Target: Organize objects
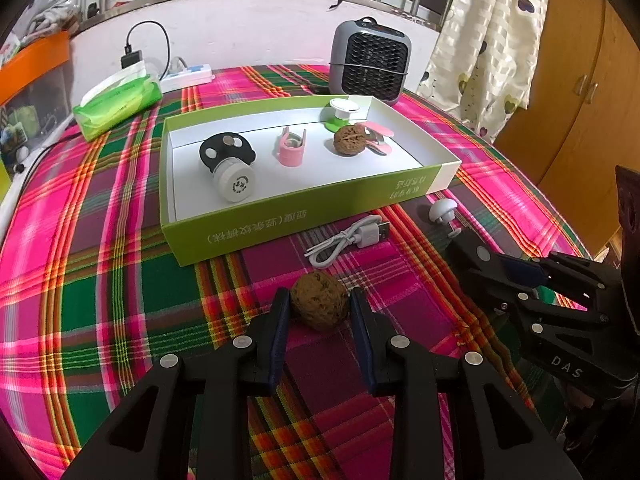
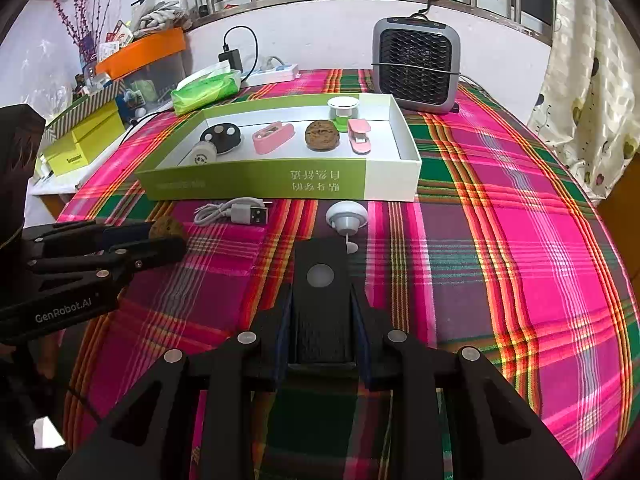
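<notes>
the green and white box (image 1: 280, 216) sat open on the plaid tablecloth (image 1: 100, 280), already holding a second walnut (image 1: 349, 141), a pink clip (image 1: 291, 148) and other small items. outside it, near its front wall, lay a white usb cable (image 1: 348, 240), a white knob (image 2: 346, 216) and a loose walnut (image 1: 319, 300).

the left gripper (image 1: 319, 306) had its pads bracketing the loose walnut on both sides, apparently touching its shell; whether it was lifted clear of the cloth could not be told. the right gripper (image 2: 320, 320) was clamped on a flat black block (image 2: 320, 292) bearing a round silver disc.

handling judgement: the walnut looked light, rigid and rough-shelled, so slip risk seemed low, though its rounded form could roll or squirt out under an off-centre squeeze. best hold was across its widest middle, pads square to the shell. the black block appeared stiff and flat-sided, suited to a grip on its parallel long faces. the cable would be limp; its plug end was the firmest point to take.
</notes>
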Demonstrator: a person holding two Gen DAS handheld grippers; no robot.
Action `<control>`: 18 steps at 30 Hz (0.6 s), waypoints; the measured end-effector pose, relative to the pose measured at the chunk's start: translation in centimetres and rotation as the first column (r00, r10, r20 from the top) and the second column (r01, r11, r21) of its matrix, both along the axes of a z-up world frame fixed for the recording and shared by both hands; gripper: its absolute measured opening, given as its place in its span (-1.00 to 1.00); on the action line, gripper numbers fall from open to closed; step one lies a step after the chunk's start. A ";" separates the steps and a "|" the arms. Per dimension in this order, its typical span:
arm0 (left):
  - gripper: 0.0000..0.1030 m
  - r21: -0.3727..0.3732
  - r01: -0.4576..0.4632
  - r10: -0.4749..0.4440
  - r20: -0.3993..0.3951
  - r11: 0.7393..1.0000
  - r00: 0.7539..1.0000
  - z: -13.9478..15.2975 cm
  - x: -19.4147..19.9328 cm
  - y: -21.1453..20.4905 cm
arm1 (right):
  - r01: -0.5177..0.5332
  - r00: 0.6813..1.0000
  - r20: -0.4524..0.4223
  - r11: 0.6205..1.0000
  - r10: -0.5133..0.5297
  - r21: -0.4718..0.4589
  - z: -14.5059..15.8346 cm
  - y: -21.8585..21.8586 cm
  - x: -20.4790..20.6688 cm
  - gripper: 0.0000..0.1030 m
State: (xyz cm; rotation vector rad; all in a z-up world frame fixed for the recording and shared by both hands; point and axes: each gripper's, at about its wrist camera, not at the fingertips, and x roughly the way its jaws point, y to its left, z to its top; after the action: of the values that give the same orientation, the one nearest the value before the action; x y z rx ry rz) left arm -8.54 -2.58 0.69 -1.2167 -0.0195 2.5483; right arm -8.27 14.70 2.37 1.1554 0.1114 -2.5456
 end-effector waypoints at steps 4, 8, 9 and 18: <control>-0.47 0.000 0.004 -0.004 -0.002 1.000 1.000 0.3 0.1 0.0 | -0.016 1.000 0.007 1.000 0.016 -0.012 0.2 -0.1 0.0 -0.45; -0.47 -0.001 0.003 -0.003 -0.018 1.000 1.000 0.9 0.1 -0.2 | -0.023 1.000 -0.005 1.000 0.023 -0.017 0.8 -0.1 0.0 -0.45; -0.47 0.001 0.003 -0.003 -0.019 1.000 1.000 1.1 0.1 -0.2 | -0.024 1.000 -0.007 1.000 0.024 -0.019 1.0 -0.1 -0.1 -0.45; -0.47 -0.011 -0.004 0.003 -0.086 1.000 0.996 3.8 -0.9 -1.0 | -0.044 0.999 -0.035 0.997 0.042 -0.064 3.7 -0.1 -1.9 -0.45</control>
State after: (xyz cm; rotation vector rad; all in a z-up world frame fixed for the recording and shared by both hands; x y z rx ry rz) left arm -9.47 -3.59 4.46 -1.1106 0.0125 2.6045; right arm -10.18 14.56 6.06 1.0747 0.0607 -2.5122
